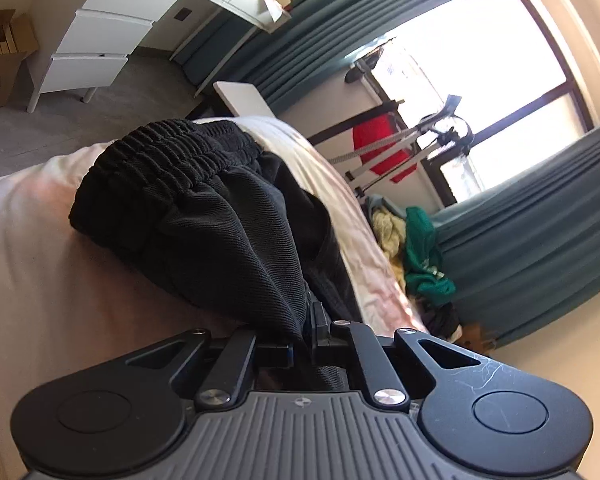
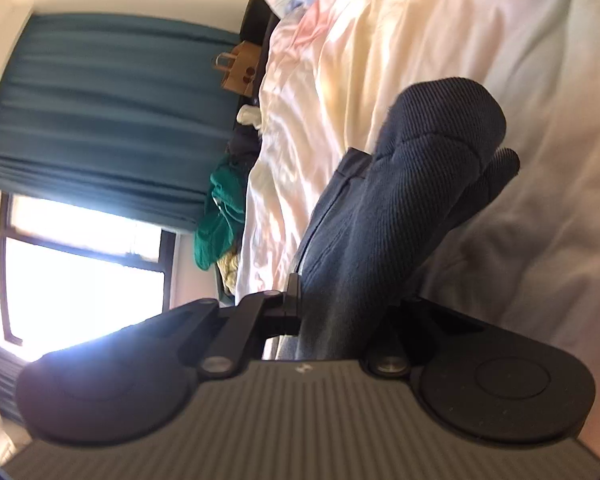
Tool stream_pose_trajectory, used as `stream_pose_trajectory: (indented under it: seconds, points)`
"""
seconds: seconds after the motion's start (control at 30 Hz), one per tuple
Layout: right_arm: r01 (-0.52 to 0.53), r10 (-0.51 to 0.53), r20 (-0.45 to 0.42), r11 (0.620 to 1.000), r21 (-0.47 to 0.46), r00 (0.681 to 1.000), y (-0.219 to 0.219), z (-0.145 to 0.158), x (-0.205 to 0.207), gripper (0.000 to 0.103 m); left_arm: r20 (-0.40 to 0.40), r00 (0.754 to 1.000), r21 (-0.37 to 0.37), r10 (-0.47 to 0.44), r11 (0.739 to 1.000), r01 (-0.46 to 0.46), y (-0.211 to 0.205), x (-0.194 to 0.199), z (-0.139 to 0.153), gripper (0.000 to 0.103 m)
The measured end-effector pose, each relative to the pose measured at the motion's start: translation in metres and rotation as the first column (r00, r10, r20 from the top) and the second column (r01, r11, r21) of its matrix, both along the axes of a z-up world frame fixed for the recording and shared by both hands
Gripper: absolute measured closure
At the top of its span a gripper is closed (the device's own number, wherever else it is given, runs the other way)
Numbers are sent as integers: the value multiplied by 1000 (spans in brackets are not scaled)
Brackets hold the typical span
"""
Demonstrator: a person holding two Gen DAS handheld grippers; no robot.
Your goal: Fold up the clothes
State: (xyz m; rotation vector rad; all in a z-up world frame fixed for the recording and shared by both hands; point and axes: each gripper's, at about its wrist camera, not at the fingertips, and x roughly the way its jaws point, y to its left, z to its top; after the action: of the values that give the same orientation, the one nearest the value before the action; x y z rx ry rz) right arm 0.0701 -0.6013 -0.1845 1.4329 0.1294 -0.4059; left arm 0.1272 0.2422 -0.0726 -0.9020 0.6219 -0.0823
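Bedroom, sunlit; pale bed (image 1: 32, 240) as the landmark throughout. Black shorts (image 1: 204, 216) lying on the bed, elastic waistband at the far end, one edge lifted toward the left gripper (image 1: 306, 332). Left tongs pressed together and pinching that black cloth. Same garment, probably, in the right view, looking dark blue there (image 2: 400, 184): a rolled, bunched end raised off the bed and running back into the right gripper (image 2: 320, 308). Right tongs likewise clamped on the cloth, one finger hidden behind it.

Step in hand, by the look of it: carrying both pinched points across to make a fold. To do it well: keep both grips firm, hold the two ends level with each other, pull out slack so no bunch stays trapped, lay the raised half squarely over the part resting on the bed, line up the edges, release only once flat. Risk: the rolled end dropping crooked or dragging the sheet into wrinkles.

Counts: two grippers, one pair of shorts in hand. Beyond the bed's far edge, a loose heap with one green garment (image 1: 424, 256) and one yellowish piece (image 1: 388, 232). One window (image 1: 480, 60), flanked by two runs of teal curtain (image 1: 540, 240). One white drawer unit (image 1: 100, 36) past the bed's head side, three drawers showing. One paper bag (image 2: 238, 68) beside the bed in the right view.
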Motion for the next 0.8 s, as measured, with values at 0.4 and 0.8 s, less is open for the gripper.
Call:
stream_pose_trajectory:
  seconds: [0.4,0.8]
  points:
    - [-6,-11,-120,990,-143,993,-20,-33,-47,93,-185,982,246,-38,966,83,-23,-27,-2,52]
    - [31,-40,-65,990,-138,997,-25,-28,-46,92,-61,991,622,-121,772,133,-91,-92,46,23]
